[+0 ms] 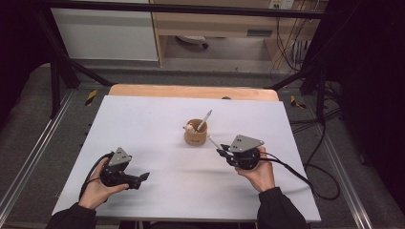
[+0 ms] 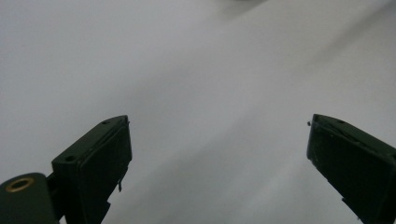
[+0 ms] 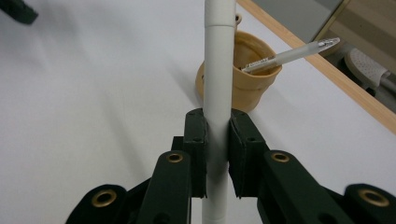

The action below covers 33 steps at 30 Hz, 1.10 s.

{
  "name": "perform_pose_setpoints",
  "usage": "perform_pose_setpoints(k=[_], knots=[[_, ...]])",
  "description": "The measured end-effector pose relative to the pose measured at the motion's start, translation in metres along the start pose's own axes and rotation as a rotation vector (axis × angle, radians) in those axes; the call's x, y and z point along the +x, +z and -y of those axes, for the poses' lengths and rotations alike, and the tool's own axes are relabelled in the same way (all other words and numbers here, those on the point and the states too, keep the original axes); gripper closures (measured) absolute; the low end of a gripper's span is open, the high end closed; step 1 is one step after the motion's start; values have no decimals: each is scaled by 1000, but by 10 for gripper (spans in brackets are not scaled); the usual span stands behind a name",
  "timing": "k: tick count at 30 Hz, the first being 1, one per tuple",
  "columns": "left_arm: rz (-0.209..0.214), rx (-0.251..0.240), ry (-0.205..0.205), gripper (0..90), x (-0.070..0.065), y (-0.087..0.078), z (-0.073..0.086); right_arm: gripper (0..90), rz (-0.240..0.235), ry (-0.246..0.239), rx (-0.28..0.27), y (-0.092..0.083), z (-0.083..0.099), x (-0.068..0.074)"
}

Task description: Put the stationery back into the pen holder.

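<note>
Pen clamped upright between right gripper jaws, long axis aimed toward tan cup just ahead with another pen inside; left gripper wide, empty, well apart.

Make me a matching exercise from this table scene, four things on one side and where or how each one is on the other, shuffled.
Things:
1. left claw
2. right claw
3. cup
4. pen in cup

States:
A. leaning out over the rim
B. open, nothing between its jaws
C. standing mid-table on the white sheet
D. shut on a white pen

Pairs: 1-B, 2-D, 3-C, 4-A
</note>
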<state>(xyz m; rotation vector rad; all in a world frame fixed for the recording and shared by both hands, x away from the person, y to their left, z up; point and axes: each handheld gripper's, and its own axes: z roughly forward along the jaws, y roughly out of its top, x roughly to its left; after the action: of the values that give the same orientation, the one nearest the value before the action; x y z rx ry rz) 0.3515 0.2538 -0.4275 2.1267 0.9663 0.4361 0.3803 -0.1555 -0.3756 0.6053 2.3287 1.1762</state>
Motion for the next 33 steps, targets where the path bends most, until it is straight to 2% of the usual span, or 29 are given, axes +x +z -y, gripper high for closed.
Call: perform_pose_setpoints(k=[10, 15, 21, 26, 33], knots=[[-23, -17, -46, 65, 11, -7, 13, 788, 21, 241, -104, 6, -15, -13], [-19, -12, -58, 65, 13, -6, 17, 788, 43, 320, -169, 11, -28, -20], [-20, -4, -64, 65, 13, -5, 21, 788, 72, 395, -250, 21, -44, -27], [-16, 0, -61, 65, 13, -4, 22, 788, 87, 429, -287, 31, -54, -32], [-13, 0, -63, 65, 12, -3, 22, 788, 115, 452, -313, 51, -62, -39]])
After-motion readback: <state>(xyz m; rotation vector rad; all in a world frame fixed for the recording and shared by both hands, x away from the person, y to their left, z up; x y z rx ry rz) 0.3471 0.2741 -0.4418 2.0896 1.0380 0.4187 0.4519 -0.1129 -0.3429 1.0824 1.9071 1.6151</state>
